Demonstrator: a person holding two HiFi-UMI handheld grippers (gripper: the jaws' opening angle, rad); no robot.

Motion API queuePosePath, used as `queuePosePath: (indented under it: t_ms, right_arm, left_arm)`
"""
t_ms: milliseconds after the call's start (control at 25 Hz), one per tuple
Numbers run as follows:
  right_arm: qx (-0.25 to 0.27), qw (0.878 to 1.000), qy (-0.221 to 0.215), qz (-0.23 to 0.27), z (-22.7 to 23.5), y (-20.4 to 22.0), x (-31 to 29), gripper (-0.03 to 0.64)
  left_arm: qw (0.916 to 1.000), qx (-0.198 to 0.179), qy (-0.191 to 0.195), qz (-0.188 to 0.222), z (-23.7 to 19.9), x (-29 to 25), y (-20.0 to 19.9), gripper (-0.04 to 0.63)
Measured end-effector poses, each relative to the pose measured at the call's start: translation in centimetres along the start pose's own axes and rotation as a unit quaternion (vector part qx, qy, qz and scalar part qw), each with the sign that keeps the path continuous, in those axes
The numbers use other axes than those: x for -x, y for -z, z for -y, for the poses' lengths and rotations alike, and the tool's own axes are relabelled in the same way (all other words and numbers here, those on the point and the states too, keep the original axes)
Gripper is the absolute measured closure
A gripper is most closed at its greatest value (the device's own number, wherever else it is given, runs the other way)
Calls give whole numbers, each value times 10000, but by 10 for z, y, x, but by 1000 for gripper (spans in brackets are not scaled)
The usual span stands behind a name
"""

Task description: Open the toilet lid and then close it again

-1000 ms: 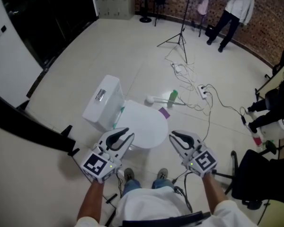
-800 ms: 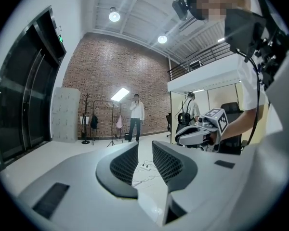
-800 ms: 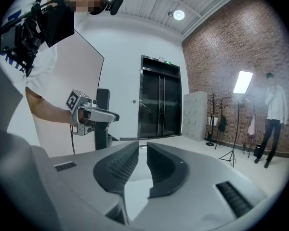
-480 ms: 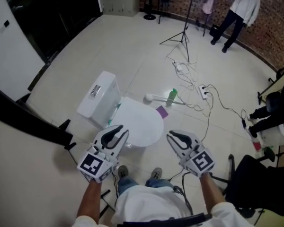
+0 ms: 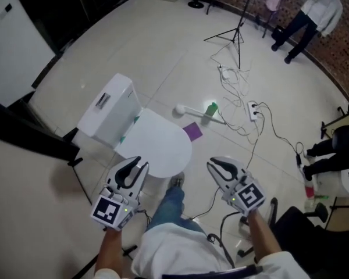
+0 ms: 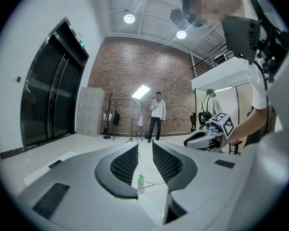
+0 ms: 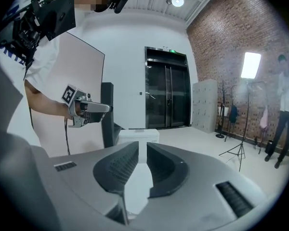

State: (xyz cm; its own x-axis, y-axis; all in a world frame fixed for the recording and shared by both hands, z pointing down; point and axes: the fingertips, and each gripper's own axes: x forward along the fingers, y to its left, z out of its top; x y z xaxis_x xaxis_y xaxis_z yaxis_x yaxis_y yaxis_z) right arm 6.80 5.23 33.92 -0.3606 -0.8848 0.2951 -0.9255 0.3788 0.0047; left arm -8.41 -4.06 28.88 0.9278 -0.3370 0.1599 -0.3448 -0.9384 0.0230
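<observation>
Head view: the white toilet lid (image 5: 156, 149) lies flat and closed over the bowl, with the tank (image 5: 104, 108) behind it at upper left. The person stands at the bowl's front. The left gripper (image 5: 135, 166) hangs just beside the lid's near rim; its jaws stand a narrow slit apart with nothing between them. The right gripper (image 5: 216, 166) is clear of the lid to its right, its jaws likewise parted by a thin gap and empty. Judging from this, the opening step has not begun and this is the approach. The next move calls for a jaw tip to get under the lid's front edge and swing it up toward the tank.

Counted: one toilet, one lid, two grippers, one green bottle (image 5: 212, 109) on the floor beyond, one purple sheet (image 5: 192, 131), one tripod (image 5: 237, 34).
</observation>
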Motion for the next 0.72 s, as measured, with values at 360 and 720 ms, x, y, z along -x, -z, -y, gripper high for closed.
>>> queuePosePath:
  t_ms: [360, 720]
  right_arm:
    - [774, 9914, -838, -647, 116, 13, -69, 574]
    - [1573, 9550, -2300, -1015, 208, 53, -145, 572]
  left_arm:
    - [9901, 3, -1368, 302, -67, -86, 20, 509]
    - [9566, 270, -2895, 204, -80, -120, 43, 509]
